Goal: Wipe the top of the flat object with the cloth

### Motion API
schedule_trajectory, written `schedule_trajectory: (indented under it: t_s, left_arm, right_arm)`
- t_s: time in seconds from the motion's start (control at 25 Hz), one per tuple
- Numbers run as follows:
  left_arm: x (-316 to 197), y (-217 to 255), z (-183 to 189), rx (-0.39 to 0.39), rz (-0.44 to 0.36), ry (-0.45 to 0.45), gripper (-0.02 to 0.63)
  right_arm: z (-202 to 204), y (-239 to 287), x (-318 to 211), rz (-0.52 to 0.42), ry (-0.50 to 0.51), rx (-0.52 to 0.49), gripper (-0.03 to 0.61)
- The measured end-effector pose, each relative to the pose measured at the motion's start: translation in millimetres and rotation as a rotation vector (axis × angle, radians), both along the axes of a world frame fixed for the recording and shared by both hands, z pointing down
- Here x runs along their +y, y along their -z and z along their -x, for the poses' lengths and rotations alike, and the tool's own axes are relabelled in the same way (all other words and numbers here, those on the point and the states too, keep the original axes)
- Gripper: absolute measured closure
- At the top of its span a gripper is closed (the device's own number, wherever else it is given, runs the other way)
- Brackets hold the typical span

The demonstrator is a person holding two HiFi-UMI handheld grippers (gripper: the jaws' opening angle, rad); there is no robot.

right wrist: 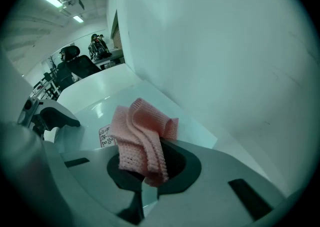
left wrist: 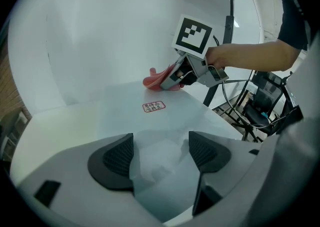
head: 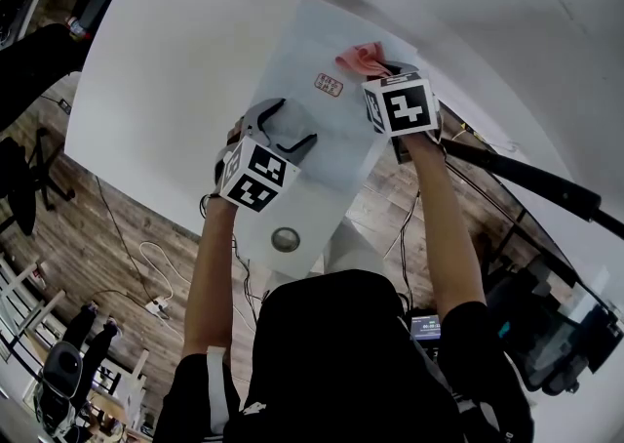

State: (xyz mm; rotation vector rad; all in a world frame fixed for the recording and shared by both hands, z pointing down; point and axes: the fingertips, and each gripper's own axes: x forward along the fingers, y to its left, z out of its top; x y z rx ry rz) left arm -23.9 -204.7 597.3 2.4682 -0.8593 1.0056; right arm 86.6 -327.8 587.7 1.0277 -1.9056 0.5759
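The flat object (head: 292,46) is a pale, glossy sheet lying on the white table (head: 166,60), with a small red-bordered label (head: 329,85) on it. A pink knitted cloth (head: 357,60) is at the sheet's far right part, and my right gripper (head: 378,70) is shut on it. In the right gripper view the folded cloth (right wrist: 142,138) sticks out from between the jaws of that gripper (right wrist: 150,168). My left gripper (head: 290,125) stands open over the near part of the sheet (left wrist: 125,113), nothing between its pads (left wrist: 117,160). The left gripper view shows the right gripper (left wrist: 172,78) with the cloth (left wrist: 154,79) just beyond the label (left wrist: 153,106).
A round metal disc (head: 285,239) lies near the table's front edge. A black pole (head: 531,178) and stands are off the table's right side, with cables on the wooden floor (head: 117,236) to the left. A white wall (right wrist: 225,46) rises close behind the table.
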Motion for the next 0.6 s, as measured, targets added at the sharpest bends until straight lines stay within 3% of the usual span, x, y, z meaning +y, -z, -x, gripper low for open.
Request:
schedule_trajectory:
  t_s: [0.12,0.6]
  left_arm:
    - [-0.7,0.5,1.2,0.0,-0.001,-0.001,0.272]
    - [-0.4,0.2,1.8,-0.001,-0.012,-0.001,0.273]
  right_arm:
    - [-14.4,2.2,-3.6,-0.003,-0.051,0.007,0.534]
    - [-9.7,4.6,-1.5,-0.059,-0.032,-0.015,0.534]
